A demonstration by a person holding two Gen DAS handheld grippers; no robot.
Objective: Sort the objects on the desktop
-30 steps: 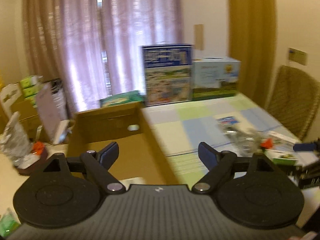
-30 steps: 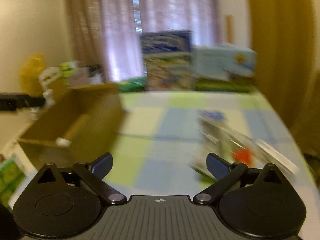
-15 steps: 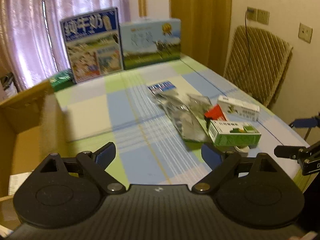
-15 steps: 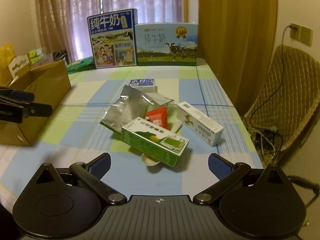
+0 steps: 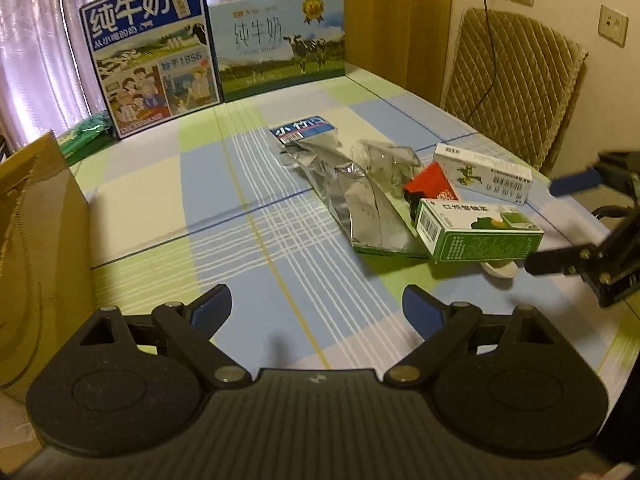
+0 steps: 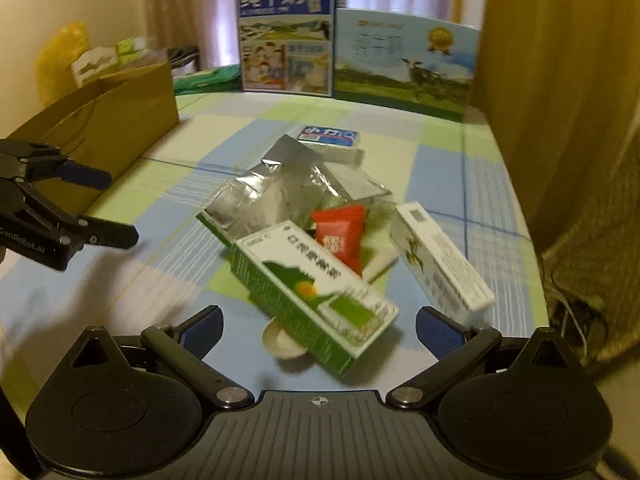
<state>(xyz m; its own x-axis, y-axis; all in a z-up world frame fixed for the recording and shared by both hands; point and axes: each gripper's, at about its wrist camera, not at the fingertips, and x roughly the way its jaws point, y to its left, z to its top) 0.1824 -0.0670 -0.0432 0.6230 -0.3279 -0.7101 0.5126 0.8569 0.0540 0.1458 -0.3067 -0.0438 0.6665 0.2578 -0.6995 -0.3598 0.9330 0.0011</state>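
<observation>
A heap of objects lies on the checked tablecloth: a green and white box (image 6: 316, 292) resting on a small white dish (image 6: 280, 342), a red packet (image 6: 339, 236), a white box (image 6: 440, 268), silver foil bags (image 6: 280, 192) and a small blue packet (image 6: 328, 136). My right gripper (image 6: 318, 326) is open, just short of the green box. In the left wrist view the same green box (image 5: 478, 230), red packet (image 5: 430, 184), white box (image 5: 484, 172) and foil bags (image 5: 360, 200) lie ahead to the right. My left gripper (image 5: 318, 306) is open over bare cloth.
An open cardboard box (image 5: 36, 216) stands at the table's left edge (image 6: 108, 120). Two milk cartons (image 5: 152, 52) (image 5: 280, 40) stand at the far end. A quilted chair (image 5: 512, 80) is on the right, by a curtain (image 6: 552, 80).
Both grippers swung from the cardboard box toward the heap. The right one has since moved in closer to the green box. Both stay open.
</observation>
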